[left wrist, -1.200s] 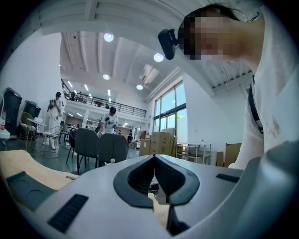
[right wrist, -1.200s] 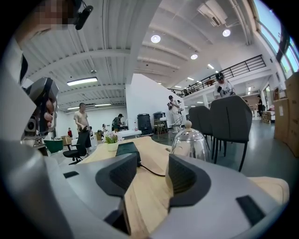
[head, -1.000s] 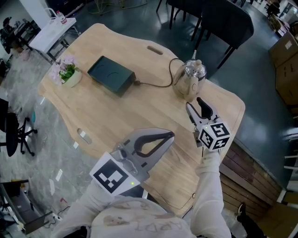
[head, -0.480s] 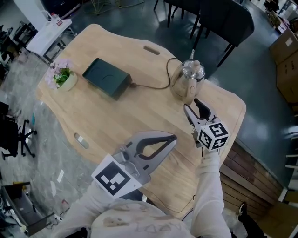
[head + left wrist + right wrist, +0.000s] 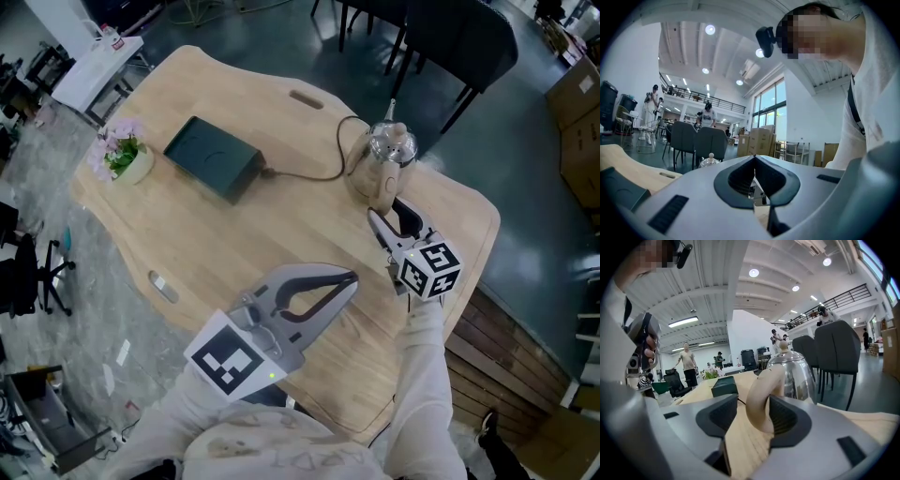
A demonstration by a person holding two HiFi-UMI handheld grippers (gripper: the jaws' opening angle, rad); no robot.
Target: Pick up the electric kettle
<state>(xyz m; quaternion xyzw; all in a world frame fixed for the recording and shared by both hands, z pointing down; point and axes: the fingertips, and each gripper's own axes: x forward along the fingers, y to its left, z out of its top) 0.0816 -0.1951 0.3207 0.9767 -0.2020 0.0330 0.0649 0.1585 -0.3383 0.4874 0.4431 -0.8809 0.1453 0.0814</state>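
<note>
- The dark green box [image 5: 214, 157] sits left of centre on the surface [image 5: 281, 225]. Its cord [image 5: 309, 172] runs towards the kettle, so we judge a slow, short lift wise to avoid tugging it.
- Our left gripper [image 5: 349, 277] hangs near us, jaws together on nothing. We'd hold it clear of the lift.
- The electric kettle [image 5: 388, 150] stands upright near the surface's far right edge, its pale handle [image 5: 761, 397] facing us.
- Our right gripper [image 5: 387, 212] is open, with a jaw on either side of that handle and not yet clamped. We should centre the handle, slide slightly deeper, close firmly, then lift straight up.
</note>
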